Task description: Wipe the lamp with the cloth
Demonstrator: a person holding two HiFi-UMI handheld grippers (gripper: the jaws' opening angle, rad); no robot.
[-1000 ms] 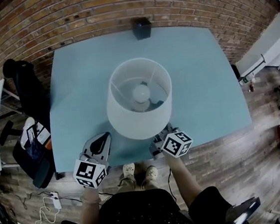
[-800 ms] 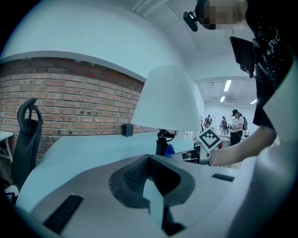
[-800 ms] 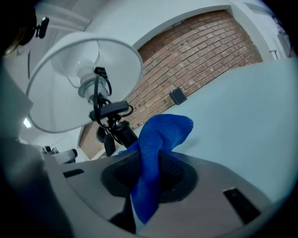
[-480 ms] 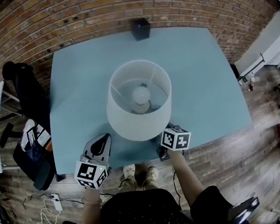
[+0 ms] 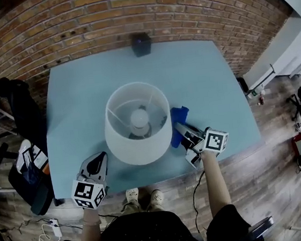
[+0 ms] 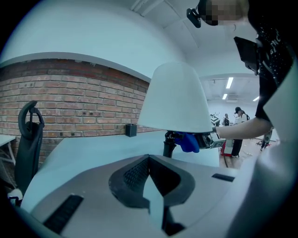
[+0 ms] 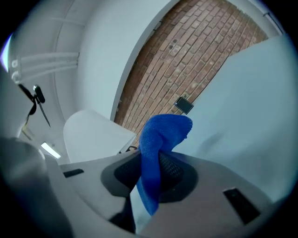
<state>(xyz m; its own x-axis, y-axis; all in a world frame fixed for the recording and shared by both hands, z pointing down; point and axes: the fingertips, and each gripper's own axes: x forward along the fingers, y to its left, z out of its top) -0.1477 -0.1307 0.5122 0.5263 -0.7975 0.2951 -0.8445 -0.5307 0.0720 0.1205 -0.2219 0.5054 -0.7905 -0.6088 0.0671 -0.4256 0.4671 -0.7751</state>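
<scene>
A lamp with a white drum shade stands in the middle of the pale blue table. My right gripper is shut on a blue cloth, which sits just right of the shade, close to its rim. In the right gripper view the cloth sticks up out of the gripper, with the shade to the left. My left gripper rests low at the table's front left, shut on nothing. From it I see the shade, the dark stem and the cloth beyond.
A small black box stands at the table's far edge against the brick wall. A black office chair is off the table's left side. The table's front edge runs just before the person's shoes.
The right gripper has swung from the front of the lamp round to its right side, bringing the blue cloth into sight. The left gripper has stayed at the front left.
</scene>
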